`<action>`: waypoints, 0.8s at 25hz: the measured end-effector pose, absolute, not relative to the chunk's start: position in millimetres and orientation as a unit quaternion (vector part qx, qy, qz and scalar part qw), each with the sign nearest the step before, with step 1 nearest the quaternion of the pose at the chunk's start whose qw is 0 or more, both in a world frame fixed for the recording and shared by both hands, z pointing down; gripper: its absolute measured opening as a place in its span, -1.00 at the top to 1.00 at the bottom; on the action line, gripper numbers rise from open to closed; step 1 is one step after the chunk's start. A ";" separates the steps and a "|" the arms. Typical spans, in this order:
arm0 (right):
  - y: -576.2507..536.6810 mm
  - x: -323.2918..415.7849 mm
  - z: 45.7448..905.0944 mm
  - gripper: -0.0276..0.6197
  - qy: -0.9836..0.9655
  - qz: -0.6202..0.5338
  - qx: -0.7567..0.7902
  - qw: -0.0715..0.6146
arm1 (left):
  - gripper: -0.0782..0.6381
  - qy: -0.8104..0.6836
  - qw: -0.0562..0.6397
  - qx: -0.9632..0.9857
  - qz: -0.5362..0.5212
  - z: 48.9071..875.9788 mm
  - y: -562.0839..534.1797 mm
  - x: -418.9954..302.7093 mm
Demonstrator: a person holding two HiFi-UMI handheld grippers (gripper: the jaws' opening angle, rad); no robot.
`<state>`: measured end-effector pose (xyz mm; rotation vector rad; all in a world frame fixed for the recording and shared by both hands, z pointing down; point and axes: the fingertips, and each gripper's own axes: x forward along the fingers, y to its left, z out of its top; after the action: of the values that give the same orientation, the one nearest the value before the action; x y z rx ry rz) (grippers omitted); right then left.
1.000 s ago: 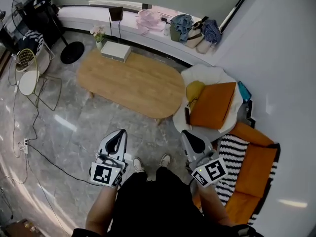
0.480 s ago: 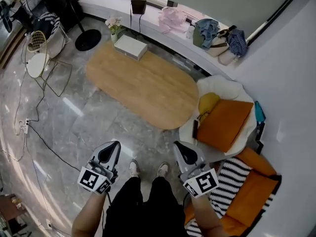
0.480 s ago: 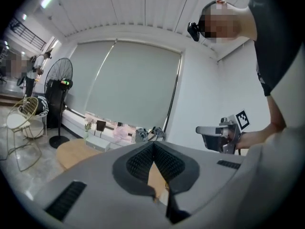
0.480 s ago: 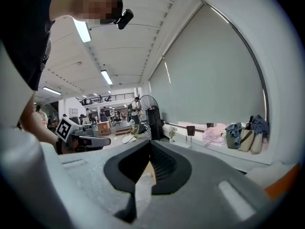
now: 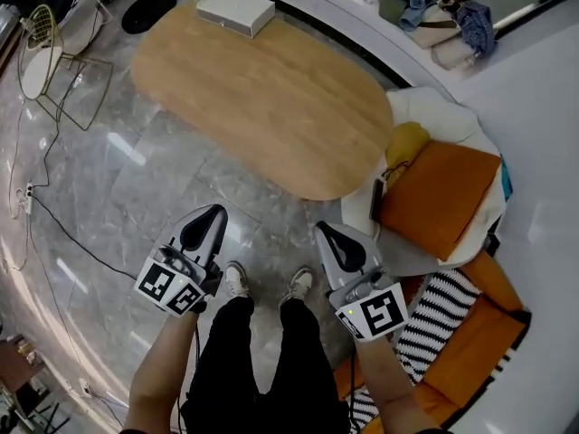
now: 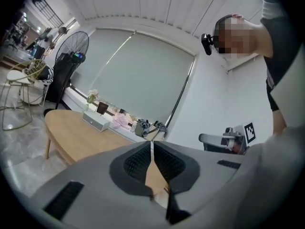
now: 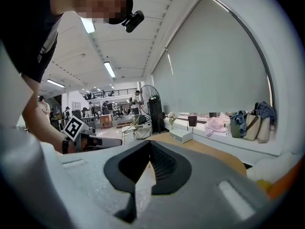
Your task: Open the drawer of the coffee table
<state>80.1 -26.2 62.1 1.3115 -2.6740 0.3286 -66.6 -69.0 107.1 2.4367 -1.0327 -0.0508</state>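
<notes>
Nearest, the person's shoes (image 5: 237, 280) stand on the grey marble floor (image 5: 136, 179), with the left gripper (image 5: 209, 219) and the right gripper (image 5: 327, 239) held out on either side of them. Both have sunk lower than a second ago and the head has dipped with them, so the coffee table (image 5: 262, 98) now fills more of the head view. Each gripper's jaws are together with nothing between them. I judge this is still the approach. Neither gripper touches the table, and the drawer shows in no view; it is presumably tucked beneath the oval wooden top, so the hands will likely have to drop further to find its front. Just right of the table's near end, a white round chair (image 5: 434, 116) with an orange cushion (image 5: 439, 197) crowds the right gripper's path, and a black cable (image 5: 72, 242) trails over the floor at left. Farther off, a white box (image 5: 235, 9) sits on the table's far end, before a ledge (image 5: 348, 12) strewn with clothes and bags.
</notes>
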 end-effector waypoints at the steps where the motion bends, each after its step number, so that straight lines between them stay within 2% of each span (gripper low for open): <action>1: -27.7 78.1 75.8 0.91 -0.890 0.109 0.436 0.073 | 0.76 -0.375 0.251 0.892 -0.021 123.4 -68.8 -67.3; 13: -47.6 34.2 251.8 0.91 -0.911 0.085 0.398 0.068 | 0.74 -0.362 0.286 0.881 -0.109 309.8 -109.3 -68.2; 15: -48.6 32.7 278.1 0.91 -0.913 0.082 0.393 0.072 | 0.48 -0.361 0.288 0.879 -0.120 334.8 -113.1 -64.3; 20: -48.3 21.4 314.0 0.91 -0.922 0.081 0.377 0.043 | 0.46 -0.362 0.305 0.870 -0.134 394.5 -115.3 -59.9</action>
<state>21.4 -48.3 314.0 1.1541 -2.8190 0.2486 -59.9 -115.3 394.5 2.3049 -0.9598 -0.3547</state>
